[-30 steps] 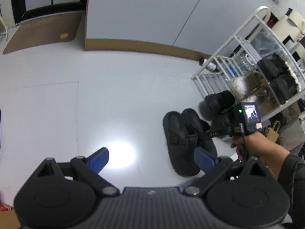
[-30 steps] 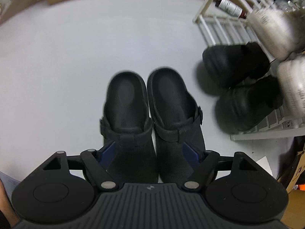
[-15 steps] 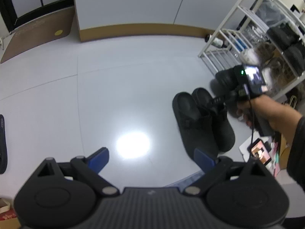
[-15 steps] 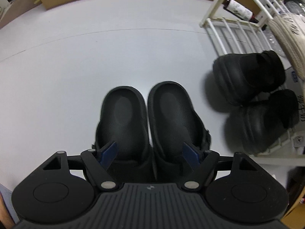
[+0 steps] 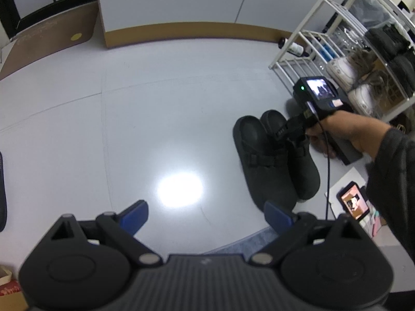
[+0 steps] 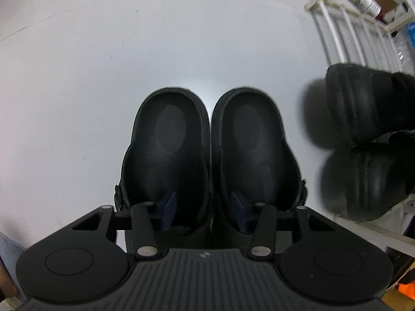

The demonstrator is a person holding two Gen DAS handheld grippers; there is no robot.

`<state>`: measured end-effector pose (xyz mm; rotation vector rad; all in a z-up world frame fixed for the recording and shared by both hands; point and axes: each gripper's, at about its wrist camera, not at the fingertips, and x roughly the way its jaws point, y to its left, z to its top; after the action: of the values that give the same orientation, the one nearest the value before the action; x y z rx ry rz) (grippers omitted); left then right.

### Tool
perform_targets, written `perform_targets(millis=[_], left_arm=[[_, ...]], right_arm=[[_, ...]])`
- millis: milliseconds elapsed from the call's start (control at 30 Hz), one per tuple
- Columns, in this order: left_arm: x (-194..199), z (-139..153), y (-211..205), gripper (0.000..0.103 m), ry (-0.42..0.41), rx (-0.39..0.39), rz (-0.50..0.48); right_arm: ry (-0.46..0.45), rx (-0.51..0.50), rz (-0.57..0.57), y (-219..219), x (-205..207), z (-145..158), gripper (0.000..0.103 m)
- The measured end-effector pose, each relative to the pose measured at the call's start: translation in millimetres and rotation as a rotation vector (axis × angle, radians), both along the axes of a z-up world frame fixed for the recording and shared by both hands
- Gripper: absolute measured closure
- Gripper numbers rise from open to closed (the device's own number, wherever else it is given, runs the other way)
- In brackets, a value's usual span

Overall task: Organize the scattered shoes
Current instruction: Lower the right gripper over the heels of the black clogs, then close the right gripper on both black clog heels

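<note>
Black clogs (image 6: 207,150) show dotted insoles with smooth grey ovals. The right tool (image 6: 205,208) is black with blue pads (image 6: 168,207). Pale grey floor (image 5: 155,108); white rack (image 5: 311,41); black shoes (image 6: 363,103) at three o'clock.

Counting the shoes and other things

Two black clogs (image 6: 207,155) sit side by side on the floor. Two more black shoes (image 6: 368,142) sit at the bottom of one white rack (image 5: 319,41). Two white sneakers (image 5: 350,80) are on the rack. One bottle (image 5: 291,46) lies there, and one phone (image 5: 353,204) lies on the floor.
</note>
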<state>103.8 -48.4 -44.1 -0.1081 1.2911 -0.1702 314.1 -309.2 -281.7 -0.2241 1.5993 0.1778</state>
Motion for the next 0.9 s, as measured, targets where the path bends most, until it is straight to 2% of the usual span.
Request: perform_targets(millis=[100,300,400,500,700,767,900], left_arm=[[3,-6,1,0.006,0.019,-0.001,0.019],[2,-6,-4,0.006,0.031,-0.014,0.001],[-1,-4,-4,0.006,0.033,-0.023,-0.008],[-1,-4,-3,0.006,0.038,-0.023,-0.007],[1,-1,-3,0.006,0.030,-0.020,-0.003],[0,-1,-4,0.006,0.030,-0.011,-0.006],[-2,0,-4,0.006,0.031,-0.014,-0.001]], right_arm=[[0.033,-0.027,0.009,2,9,-12,0.069],[0.103,-0.061,0.046,0,12,-47,0.069],[0.141,-0.089,0.083,4,10,-60,0.066],[0.155,-0.087,0.099,6,12,-60,0.069],[0.140,-0.031,0.022,-1,14,-49,0.075],[0.135,-0.015,0.033,5,14,-47,0.075],[0.175,-0.050,0.120,30,10,-49,0.073]])
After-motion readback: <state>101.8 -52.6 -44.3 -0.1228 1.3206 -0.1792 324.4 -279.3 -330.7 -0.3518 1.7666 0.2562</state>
